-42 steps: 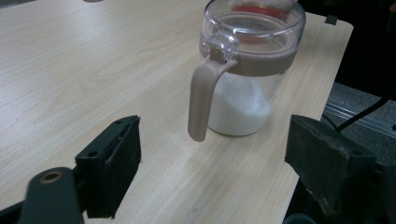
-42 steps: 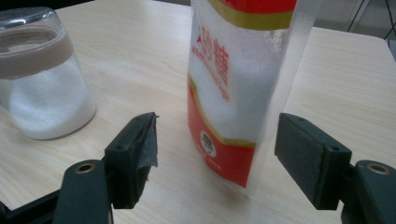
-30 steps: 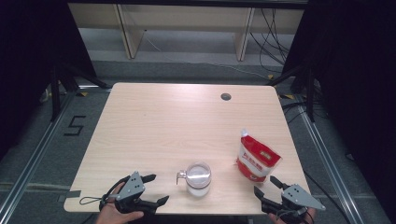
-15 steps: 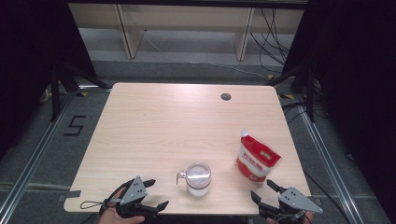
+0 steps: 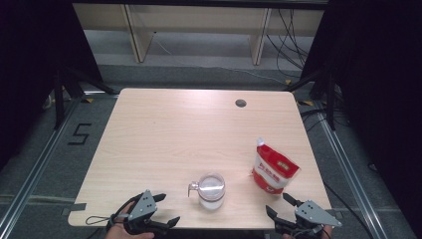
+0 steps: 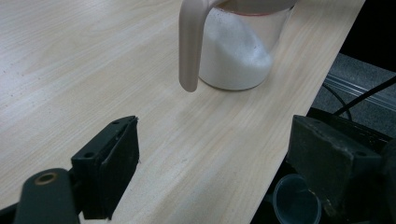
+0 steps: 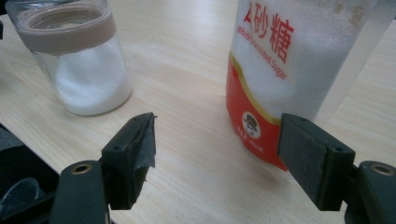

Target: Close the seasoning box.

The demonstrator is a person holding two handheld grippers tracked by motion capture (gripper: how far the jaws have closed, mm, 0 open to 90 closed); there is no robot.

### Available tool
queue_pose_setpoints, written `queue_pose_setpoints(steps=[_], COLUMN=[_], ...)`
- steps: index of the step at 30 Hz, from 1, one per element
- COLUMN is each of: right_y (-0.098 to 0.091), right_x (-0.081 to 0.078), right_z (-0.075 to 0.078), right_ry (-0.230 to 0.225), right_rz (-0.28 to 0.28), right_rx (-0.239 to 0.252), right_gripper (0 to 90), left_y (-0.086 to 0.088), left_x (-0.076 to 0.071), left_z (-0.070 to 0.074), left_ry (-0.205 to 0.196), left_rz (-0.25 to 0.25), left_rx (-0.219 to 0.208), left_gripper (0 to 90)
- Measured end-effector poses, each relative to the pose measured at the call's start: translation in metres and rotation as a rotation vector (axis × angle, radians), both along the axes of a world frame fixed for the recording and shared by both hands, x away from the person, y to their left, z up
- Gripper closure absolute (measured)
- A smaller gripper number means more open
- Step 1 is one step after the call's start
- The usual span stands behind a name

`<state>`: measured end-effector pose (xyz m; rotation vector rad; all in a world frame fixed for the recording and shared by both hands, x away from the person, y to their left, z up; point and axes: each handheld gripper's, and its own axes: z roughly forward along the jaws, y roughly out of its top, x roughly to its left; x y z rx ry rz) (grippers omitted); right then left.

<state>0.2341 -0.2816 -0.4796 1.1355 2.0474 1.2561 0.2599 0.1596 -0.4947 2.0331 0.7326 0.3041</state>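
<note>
I found the wooden table (image 5: pixel 164 129) carrying two items near its front edge. The sugar pouch (image 5: pixel 272 169), red and white with a clear upper panel and printed "White Granulated Sugar", stood upright at the front right, just ahead of the right gripper (image 5: pixel 287 211). I judged it a soft, flexible bag, moderately heavy for its size, with a slick film that would buckle under a pinch; the safest hold appeared to be across the upper body below the spout corner, where the sugar backs the film. The glass jar (image 5: pixel 211 189) stood at the front centre, apart from the pouch, roughly a third full of white sugar, with a beige collar and a beige handle (image 6: pixel 190 44) on its left. I judged it rigid, breakable and smooth-walled; the handle or collar offered the better purchase. The left gripper (image 5: pixel 161 209) lay at the table's front edge, left of the jar. Both grippers had their jaws spread wide with nothing between them, touching neither item.
</note>
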Motion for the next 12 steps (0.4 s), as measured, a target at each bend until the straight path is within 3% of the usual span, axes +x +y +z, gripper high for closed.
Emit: queue_pose_setpoints(steps=[1, 3, 5, 10, 11, 12], right_y=[0.001, -0.002, -0.004, -0.008, -0.009, -0.009], right_x=[-0.001, 0.001, 0.001, 0.003, 0.002, 0.004], right_z=[0.0, 0.0, 0.0, -0.001, -0.001, -0.002], right_ry=[0.021, -0.007, 0.007, -0.014, 0.009, -0.006], right_rz=[-0.014, -0.018, -0.037, -0.029, -0.038, -0.041], right_rx=[0.016, 0.013, 0.019, 0.006, 0.004, -0.001], right_gripper=[29.1, 29.1, 29.1, 29.1, 29.1, 29.1], left_y=[0.0, 0.0, 0.0, -0.001, -0.001, -0.001], left_x=[0.0, 0.0, 0.0, 0.001, 0.001, 0.001], left_z=[0.0, 0.0, 0.0, -0.001, -0.001, -0.001], left_ry=[0.0, -0.004, -0.006, -0.008, -0.008, -0.008], left_rz=[-0.001, -0.009, -0.01, -0.005, 0.001, 0.001], left_rx=[0.0, -0.006, -0.007, -0.013, -0.016, -0.016], left_gripper=[16.5, 16.5, 16.6, 16.6, 16.6, 16.6])
